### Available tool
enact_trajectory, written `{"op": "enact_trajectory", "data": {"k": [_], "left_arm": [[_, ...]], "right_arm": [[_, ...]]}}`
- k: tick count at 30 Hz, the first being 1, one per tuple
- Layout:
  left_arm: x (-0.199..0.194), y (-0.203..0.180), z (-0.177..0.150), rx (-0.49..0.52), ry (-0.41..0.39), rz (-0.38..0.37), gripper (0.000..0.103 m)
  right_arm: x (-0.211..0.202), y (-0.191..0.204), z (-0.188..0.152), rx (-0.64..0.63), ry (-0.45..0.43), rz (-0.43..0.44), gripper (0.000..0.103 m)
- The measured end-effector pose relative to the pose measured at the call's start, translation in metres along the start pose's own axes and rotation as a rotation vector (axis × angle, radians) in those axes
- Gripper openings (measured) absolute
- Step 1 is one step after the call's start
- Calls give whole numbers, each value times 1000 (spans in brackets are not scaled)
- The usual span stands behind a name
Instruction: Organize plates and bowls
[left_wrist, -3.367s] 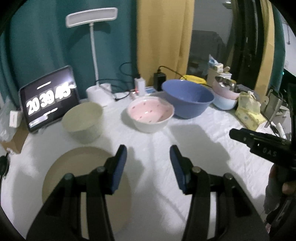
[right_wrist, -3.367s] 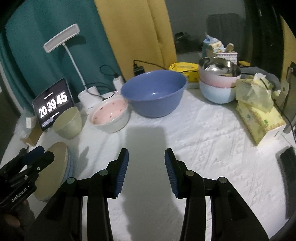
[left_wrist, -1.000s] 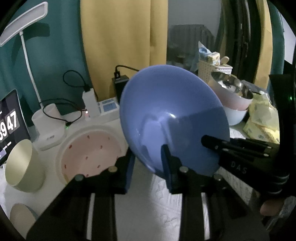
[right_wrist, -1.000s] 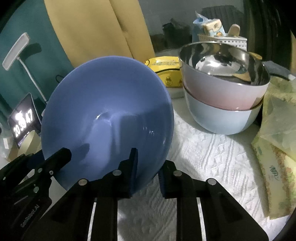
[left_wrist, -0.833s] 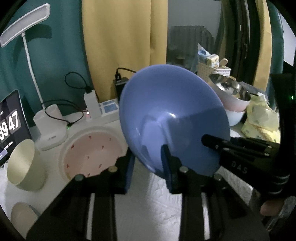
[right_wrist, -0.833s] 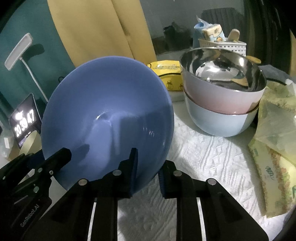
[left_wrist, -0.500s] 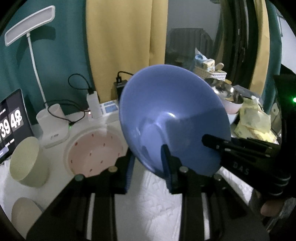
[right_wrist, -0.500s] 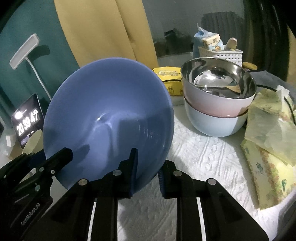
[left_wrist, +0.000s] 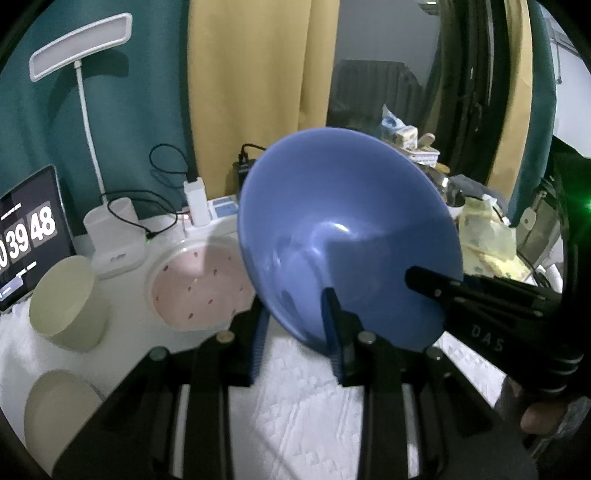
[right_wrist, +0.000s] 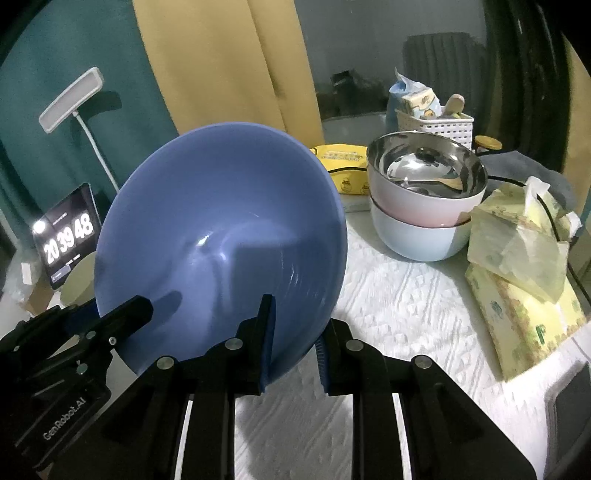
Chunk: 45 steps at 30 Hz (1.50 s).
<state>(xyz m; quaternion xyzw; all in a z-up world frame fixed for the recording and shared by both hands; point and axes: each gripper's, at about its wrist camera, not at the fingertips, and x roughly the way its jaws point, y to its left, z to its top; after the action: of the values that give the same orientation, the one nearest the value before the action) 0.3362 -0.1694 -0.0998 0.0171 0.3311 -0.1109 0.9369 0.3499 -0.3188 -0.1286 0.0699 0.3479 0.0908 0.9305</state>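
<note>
The large blue plastic bowl (left_wrist: 343, 236) hangs tilted above the white-clothed tabletop (right_wrist: 417, 325), clear of it. The left gripper (left_wrist: 295, 328) and right gripper (right_wrist: 293, 338) each have narrow jaws clamped on its near rim, beside the pink-lined bowl (left_wrist: 195, 284).

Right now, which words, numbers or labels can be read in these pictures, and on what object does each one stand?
"20 39 48": tablet clock screen.
"GenRobot.AI": body of the left gripper.
"DAS": body of the right gripper.
Print on the yellow packet, the tissue pack and the small lines on the tablet: too small or blurred to read.
</note>
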Motion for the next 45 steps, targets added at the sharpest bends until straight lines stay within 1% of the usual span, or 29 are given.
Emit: {"op": "enact_trajectory", "data": {"k": [17,19,23,37,45], "left_arm": [[-35,7,-23,-11,-18,-4,29],[-33,6,-21,-10,-18,-4,29],[-42,9,-30,-15,-20,-6,29],[-66,22,-56,-32,-15,-8,29],[-76,30,-70,-46,2,-11,29]], "right_arm": [[-32,20,-22,-16,-2,-6,22],[-35,23,-25,-19,-3,-6,22],[-41,29,-32,-21,1,-6,22],[-53,50,-55,-31,21,-9,22],[-56,61,-69,-30,45,-7,22]]}}
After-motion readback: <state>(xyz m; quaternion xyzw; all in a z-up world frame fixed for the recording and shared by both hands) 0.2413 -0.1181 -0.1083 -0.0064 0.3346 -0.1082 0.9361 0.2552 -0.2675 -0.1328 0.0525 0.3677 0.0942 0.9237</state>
